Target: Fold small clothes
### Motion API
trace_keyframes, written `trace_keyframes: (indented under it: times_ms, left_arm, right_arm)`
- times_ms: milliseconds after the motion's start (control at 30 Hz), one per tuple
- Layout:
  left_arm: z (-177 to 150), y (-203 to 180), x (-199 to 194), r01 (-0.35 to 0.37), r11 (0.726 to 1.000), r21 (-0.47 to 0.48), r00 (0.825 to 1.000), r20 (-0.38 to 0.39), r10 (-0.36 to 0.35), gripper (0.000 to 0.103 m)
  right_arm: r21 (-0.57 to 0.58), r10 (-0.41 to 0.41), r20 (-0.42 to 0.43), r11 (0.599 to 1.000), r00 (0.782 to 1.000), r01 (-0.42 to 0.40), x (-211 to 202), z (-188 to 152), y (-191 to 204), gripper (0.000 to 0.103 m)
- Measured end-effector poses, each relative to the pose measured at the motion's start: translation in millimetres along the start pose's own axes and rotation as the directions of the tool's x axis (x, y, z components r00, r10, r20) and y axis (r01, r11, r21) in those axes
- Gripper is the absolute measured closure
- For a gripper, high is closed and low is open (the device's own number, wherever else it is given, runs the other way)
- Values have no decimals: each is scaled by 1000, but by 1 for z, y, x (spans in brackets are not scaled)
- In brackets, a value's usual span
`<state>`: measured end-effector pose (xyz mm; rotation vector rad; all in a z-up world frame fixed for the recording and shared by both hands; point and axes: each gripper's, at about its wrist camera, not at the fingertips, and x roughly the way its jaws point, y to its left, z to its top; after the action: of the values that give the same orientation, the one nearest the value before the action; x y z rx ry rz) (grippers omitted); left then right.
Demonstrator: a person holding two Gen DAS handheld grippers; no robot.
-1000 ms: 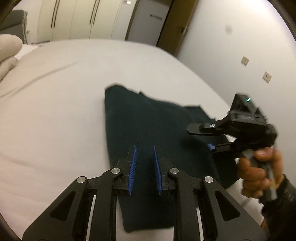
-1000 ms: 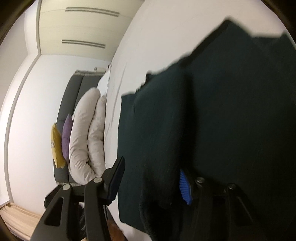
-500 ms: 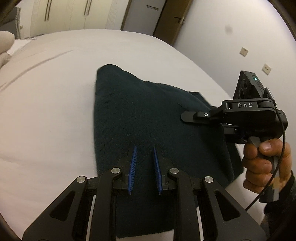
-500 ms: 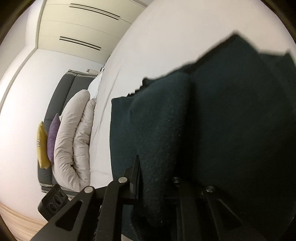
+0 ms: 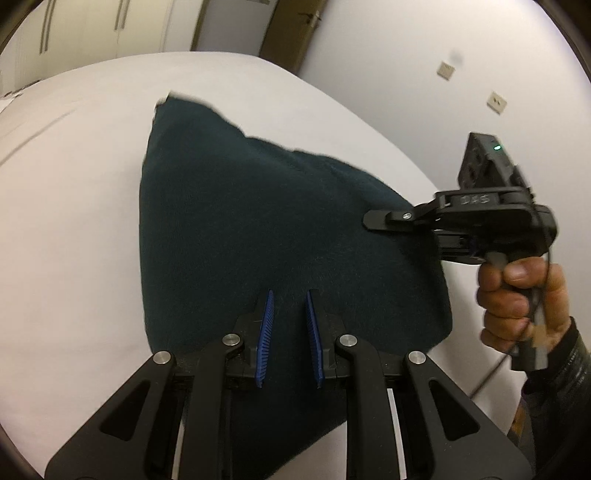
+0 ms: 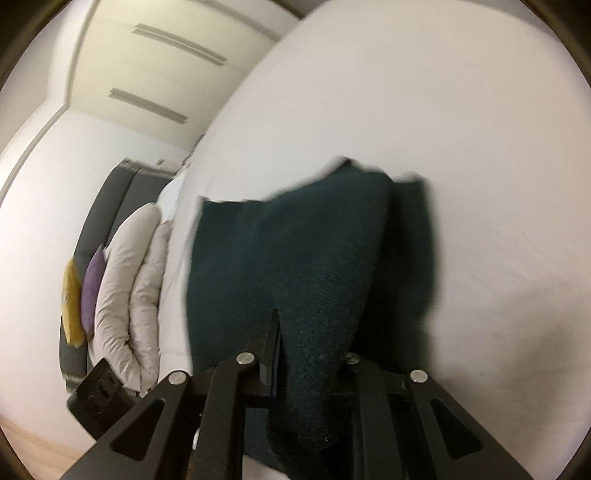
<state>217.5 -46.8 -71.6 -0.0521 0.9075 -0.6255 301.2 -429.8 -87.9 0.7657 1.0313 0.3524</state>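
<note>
A dark teal knitted garment (image 5: 266,229) lies on the white bed (image 5: 74,221). My right gripper (image 5: 373,221) is shut on the garment's right edge and holds that edge lifted, so the cloth rises in a fold. In the right wrist view the garment (image 6: 295,266) is bunched between the jaws of the right gripper (image 6: 310,332). My left gripper (image 5: 288,317) hovers over the near part of the garment with its blue pads slightly apart and nothing between them.
The white bed sheet stretches wide around the garment (image 6: 461,129). Grey pillows (image 6: 125,280) with purple and yellow cushions lie at the bed head. A white wall with sockets (image 5: 495,101) stands beyond the bed's right edge. Wardrobe doors (image 5: 110,29) stand behind.
My right gripper closed on the garment's right edge and raised it, pulling the cloth up and leftward. My left gripper moved closer over the garment, its jaws unchanged.
</note>
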Motion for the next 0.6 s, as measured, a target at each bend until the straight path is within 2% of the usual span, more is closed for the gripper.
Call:
trace_keyframes:
  times_ms: [133, 267, 333, 433, 467, 533, 600]
  left_arm:
    - [-12, -8, 12, -64, 996, 66, 998, 1, 64, 86]
    - [-12, 2, 11, -31, 999, 18, 999, -12, 31, 86]
    - [-12, 4, 10, -27, 1000, 10, 999, -17, 27, 86]
    - [-11, 12, -8, 3, 998, -56, 999, 32, -2, 86]
    - [-8, 0, -15, -3, 998, -66, 998, 62, 7, 86]
    - [-8, 4, -28, -40, 996, -76, 992, 120, 49, 86]
    - [-7, 9, -27, -58, 996, -75, 992, 106, 66, 86]
  right_arm:
    - [63, 57, 47, 996, 997, -60, 7, -15, -25, 88]
    - [107, 90, 42, 990, 995, -94, 2, -11, -23, 80]
    - [128, 75, 53, 988, 996, -81, -2, -10, -20, 76]
    - [104, 54, 36, 993, 998, -58, -3, -22, -6, 56]
    - [91, 52, 25, 994, 998, -54, -2, -29, 1, 49]
    - [82, 40, 18, 996, 999, -41, -1, -34, 8, 47]
    - [36, 0, 15, 999, 1000, -1, 0, -40, 17, 48]
